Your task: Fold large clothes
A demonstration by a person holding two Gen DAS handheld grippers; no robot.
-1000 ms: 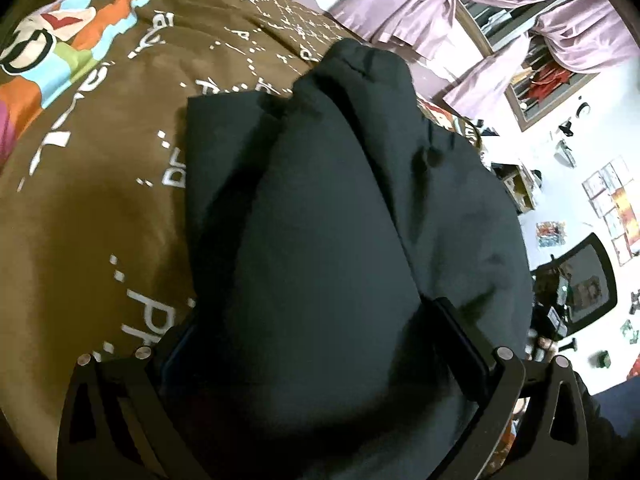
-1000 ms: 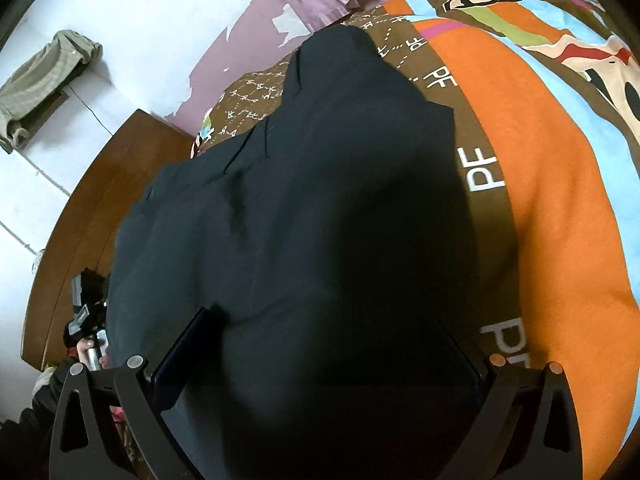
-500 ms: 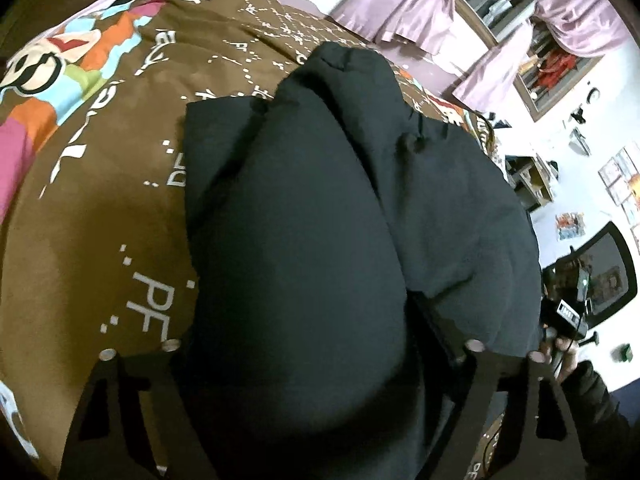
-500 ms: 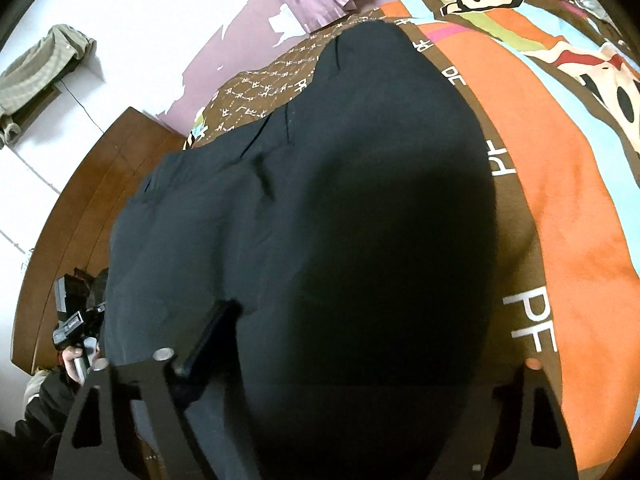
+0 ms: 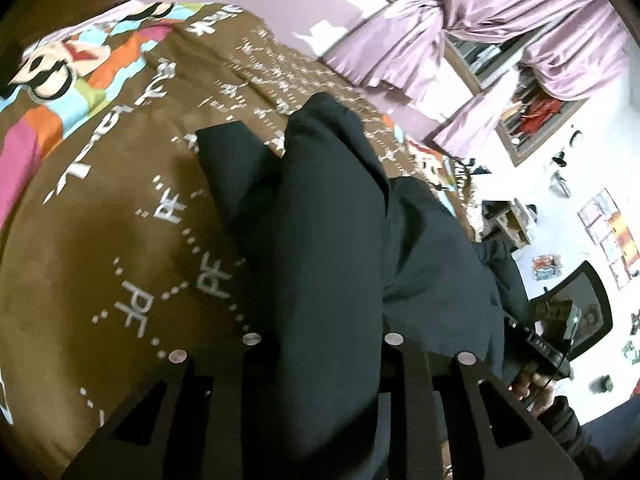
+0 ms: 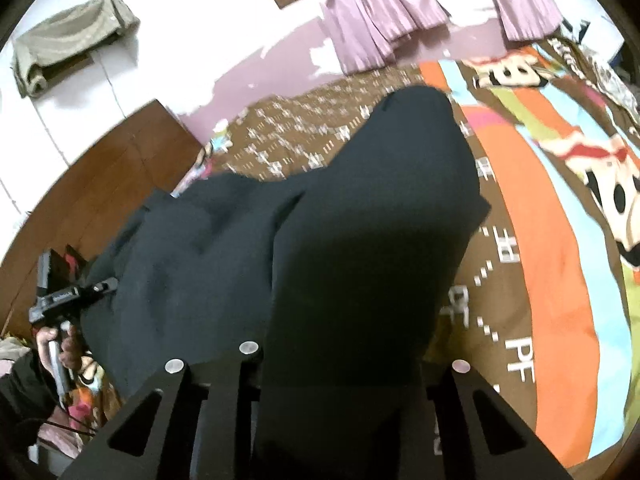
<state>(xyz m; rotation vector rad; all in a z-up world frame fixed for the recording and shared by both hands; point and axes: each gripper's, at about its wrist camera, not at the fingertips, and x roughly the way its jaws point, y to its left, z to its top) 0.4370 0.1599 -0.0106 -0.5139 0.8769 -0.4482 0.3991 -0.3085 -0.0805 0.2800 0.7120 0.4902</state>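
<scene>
A large black garment [image 5: 332,232] lies stretched out on a patterned brown bedspread [image 5: 120,248]. My left gripper [image 5: 320,344] is shut on its near edge and lifts a fold of cloth between the jaws. The same garment shows in the right wrist view [image 6: 360,240], where my right gripper [image 6: 340,356] is shut on its near edge too. The cloth hides both sets of fingertips. Each hand-held gripper also shows in the other's view, at the right [image 5: 544,348] and at the left [image 6: 68,300].
The bedspread has orange, blue and cartoon patches [image 6: 560,208]. Purple curtains [image 5: 480,32] hang at the far wall by a window. A wooden headboard [image 6: 88,200] stands at the left of the right wrist view. A black chair [image 5: 584,312] stands beside the bed.
Both grippers have closed from wide open onto the garment's near edge and pulled back. The garment now bunches between the jaws and more bedspread shows beside it.
</scene>
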